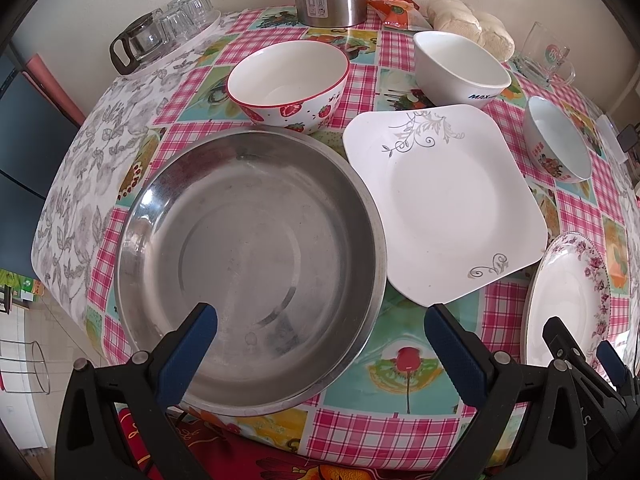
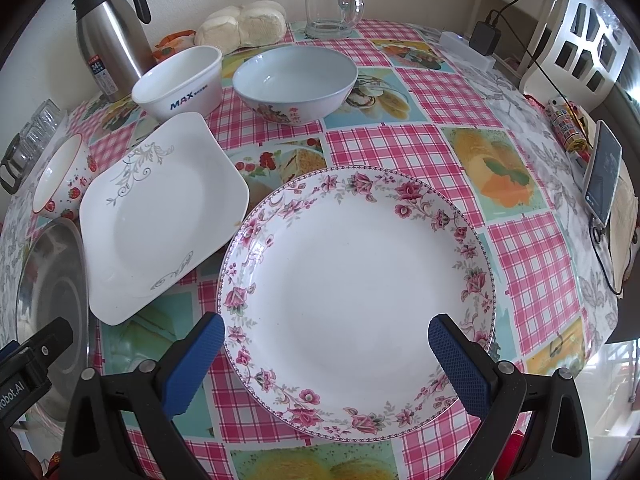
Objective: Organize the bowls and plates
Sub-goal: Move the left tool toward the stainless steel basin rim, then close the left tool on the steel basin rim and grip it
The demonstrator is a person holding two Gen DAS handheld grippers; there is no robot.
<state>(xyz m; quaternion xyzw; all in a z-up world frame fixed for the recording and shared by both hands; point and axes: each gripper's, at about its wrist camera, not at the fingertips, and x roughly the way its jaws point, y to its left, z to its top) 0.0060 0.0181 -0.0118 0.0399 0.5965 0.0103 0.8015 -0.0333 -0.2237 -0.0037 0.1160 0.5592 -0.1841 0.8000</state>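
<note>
So closest in, the left hand-held gripper [image 1: 320,324] has its blue-padded jaws spread wide with nothing in them, hanging over the near edge of the big round stainless steel basin [image 1: 252,268]. The right hand-held gripper [image 2: 326,334] is also gaping wide and empty, sitting over the near rim of the round white plate with a pink rose border [image 2: 356,300].

Both dishes sit flat on the surface with the pink checked and fruit-print cloth [image 2: 384,148]. Between them is the square white plate with grey scrollwork [image 1: 444,208], and its left edge looks like it's touching or slightly overlapping the basin rim, can't tell which.

Further back, three bowls all standing upright: the white bowl with a red rim and strawberries [image 1: 288,84] just behind the basin, the white squarish bowl with blue MAX lettering [image 2: 180,84] behind the square plate, and the pale blue-white bowl with red figures on the side [image 2: 294,82] right beside it.

At the very back there's a steel thermos jug with black handle [image 2: 110,36], some pale bread rolls [image 2: 244,26], a clear glass mug [image 2: 332,8], and upturned glasses on a tray [image 1: 176,28] at the far left.
</note>
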